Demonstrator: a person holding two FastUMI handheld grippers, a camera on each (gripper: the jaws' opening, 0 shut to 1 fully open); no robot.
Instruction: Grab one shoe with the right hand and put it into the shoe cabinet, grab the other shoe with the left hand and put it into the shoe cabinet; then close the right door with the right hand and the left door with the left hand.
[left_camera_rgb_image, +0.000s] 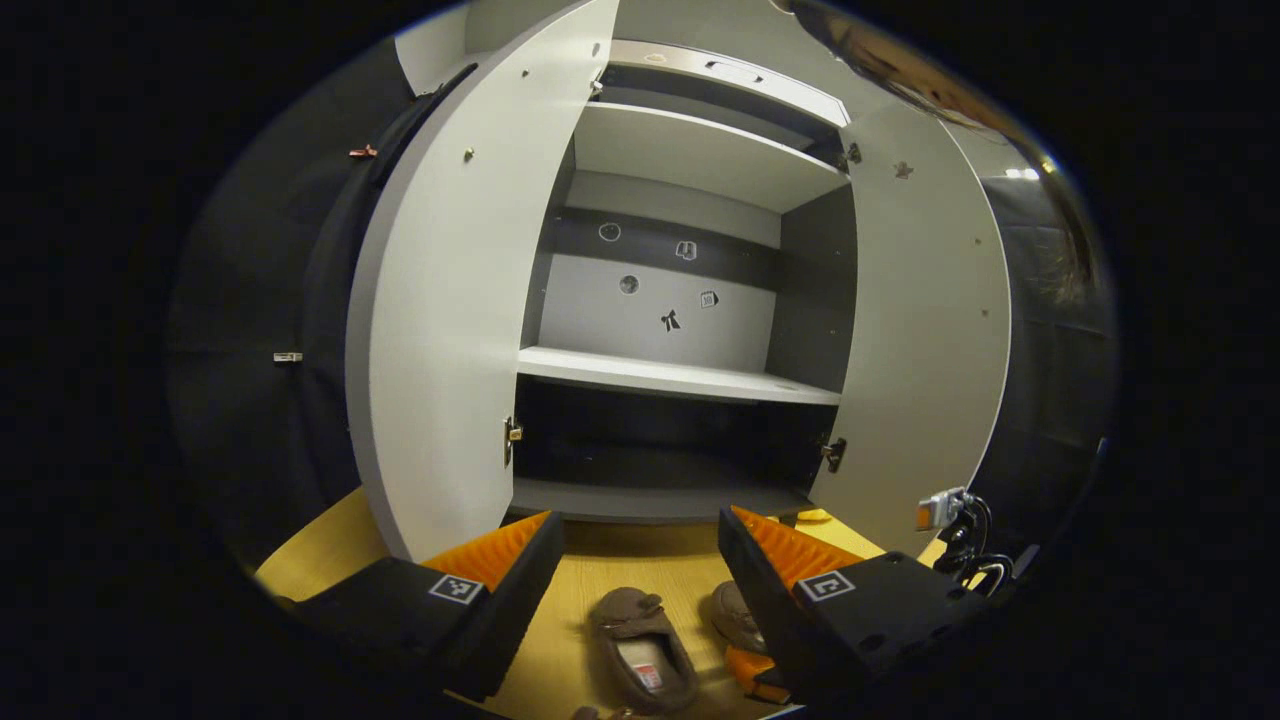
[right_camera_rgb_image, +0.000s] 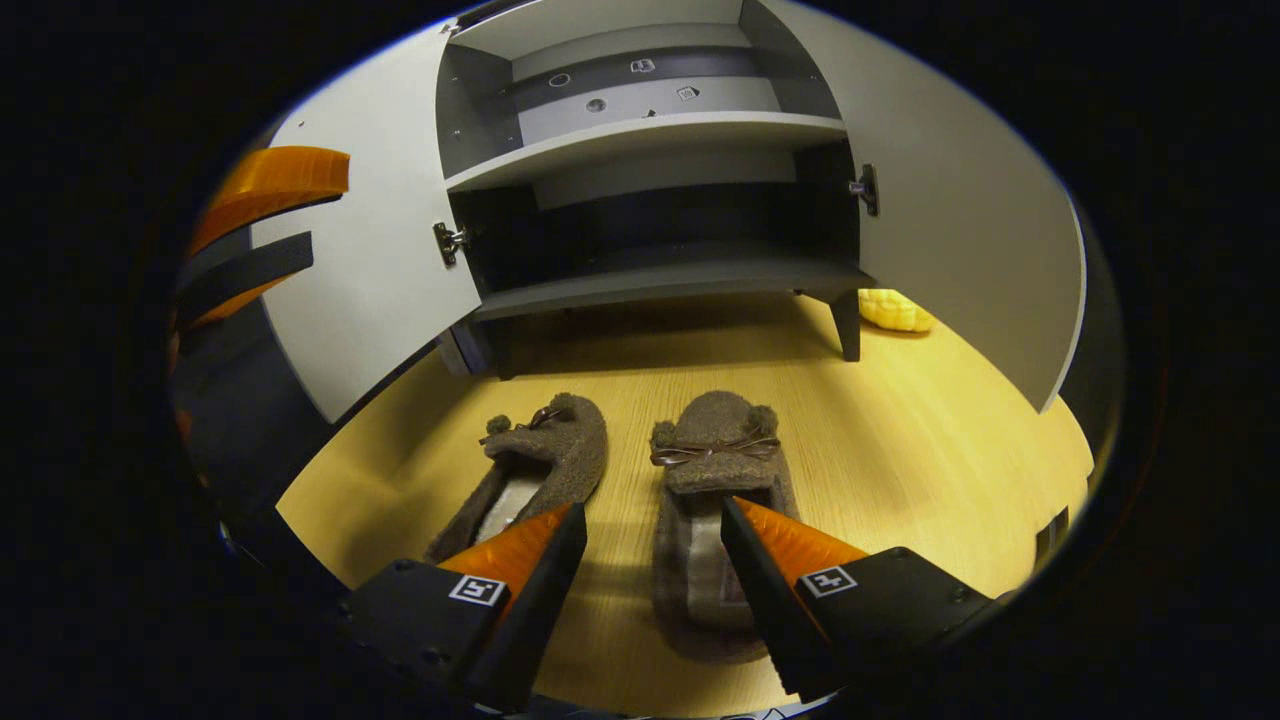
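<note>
Right gripper view: shoe cabinet shelves bare.

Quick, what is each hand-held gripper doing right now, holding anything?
Left hand-held gripper: open, holding nothing, facing the shoe cabinet.
Right hand-held gripper: open, holding nothing, above the right slipper.
</note>
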